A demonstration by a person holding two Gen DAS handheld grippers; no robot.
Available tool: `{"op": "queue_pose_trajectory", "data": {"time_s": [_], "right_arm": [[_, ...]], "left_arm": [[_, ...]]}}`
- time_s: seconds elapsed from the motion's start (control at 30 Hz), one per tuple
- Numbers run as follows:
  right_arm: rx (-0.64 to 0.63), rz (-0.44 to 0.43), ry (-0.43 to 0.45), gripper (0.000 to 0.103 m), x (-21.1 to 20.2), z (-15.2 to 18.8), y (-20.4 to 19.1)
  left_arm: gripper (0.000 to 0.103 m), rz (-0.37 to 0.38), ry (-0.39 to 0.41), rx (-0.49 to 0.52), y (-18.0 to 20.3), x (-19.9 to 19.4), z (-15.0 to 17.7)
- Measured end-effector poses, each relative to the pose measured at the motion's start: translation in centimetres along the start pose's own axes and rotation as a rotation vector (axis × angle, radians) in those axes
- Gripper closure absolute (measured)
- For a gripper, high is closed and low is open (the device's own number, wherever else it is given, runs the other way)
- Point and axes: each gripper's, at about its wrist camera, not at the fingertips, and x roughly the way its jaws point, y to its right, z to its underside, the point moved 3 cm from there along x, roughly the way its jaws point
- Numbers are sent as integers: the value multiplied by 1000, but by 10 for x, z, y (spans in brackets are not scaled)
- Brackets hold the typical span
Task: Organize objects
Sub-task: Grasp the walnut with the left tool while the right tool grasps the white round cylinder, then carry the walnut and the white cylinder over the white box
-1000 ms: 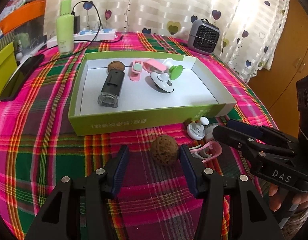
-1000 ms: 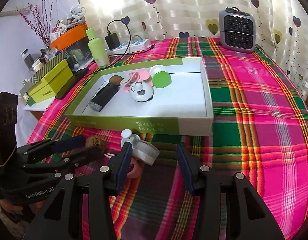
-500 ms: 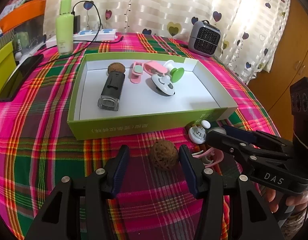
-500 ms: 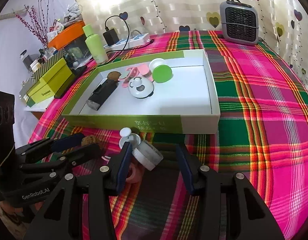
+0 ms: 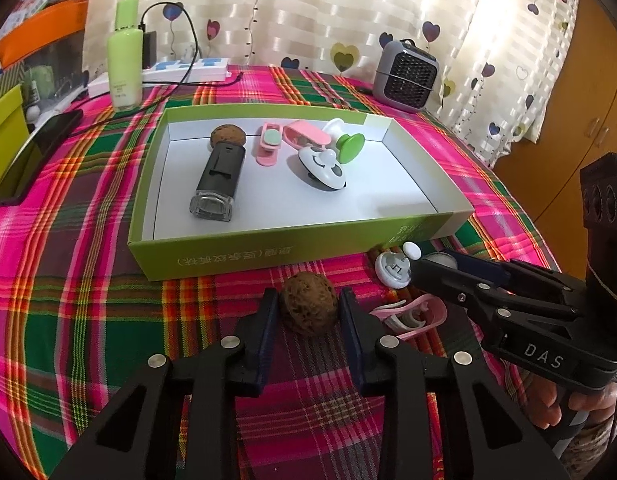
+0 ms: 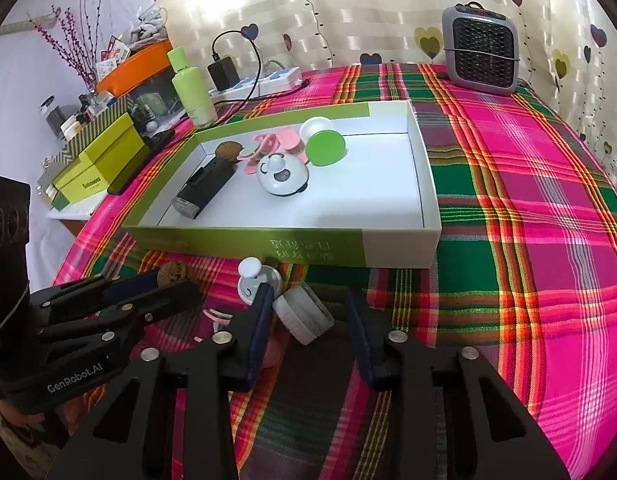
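A brown walnut (image 5: pixel 308 312) lies on the plaid cloth just before the green box (image 5: pixel 268 248). My left gripper (image 5: pixel 307 294) is closing, and both pads touch the walnut's sides. A grey-white disc (image 6: pixel 302 314) lies tilted between the fingers of my right gripper (image 6: pixel 307 292), whose jaws are closing too. Its left pad touches the disc, while a gap remains at the right pad. A white knobbed piece (image 6: pixel 252 280) and a pink clip (image 5: pixel 412 316) lie close by. Inside the box are another walnut (image 5: pixel 227 136), a black device (image 5: pixel 220 176), pink clips and a white panda-faced piece (image 5: pixel 322 166).
A grey heater (image 6: pixel 482 54) stands at the back right. At the back left are a green bottle (image 5: pixel 124 68), a power strip (image 5: pixel 188 68) with a cable and a dark phone (image 5: pixel 32 160). Yellow-green boxes (image 6: pixel 100 164) sit past the table's left edge.
Both grippers' jaws have narrowed: the left ones have come in onto the walnut, the right ones in around the grey-white disc. Neither hand has moved.
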Motion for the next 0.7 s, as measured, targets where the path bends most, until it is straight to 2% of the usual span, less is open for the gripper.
{"op": "queue_pose_trajectory", "data": {"time_s": [0.13, 0.37, 0.47, 0.7], "right_arm": [[-2, 0, -2, 76, 0, 1, -1], [-5, 1, -2, 78, -1, 2, -2], [-2, 4, 1, 82, -2, 3, -2], [2, 6, -1, 82, -3, 4, 0]], "left_arm": [[75, 0, 0, -1, 0, 0, 0], [75, 0, 0, -1, 0, -1, 0], [75, 0, -1, -1, 0, -1, 0], [75, 0, 0, -1, 0, -1, 1]]}}
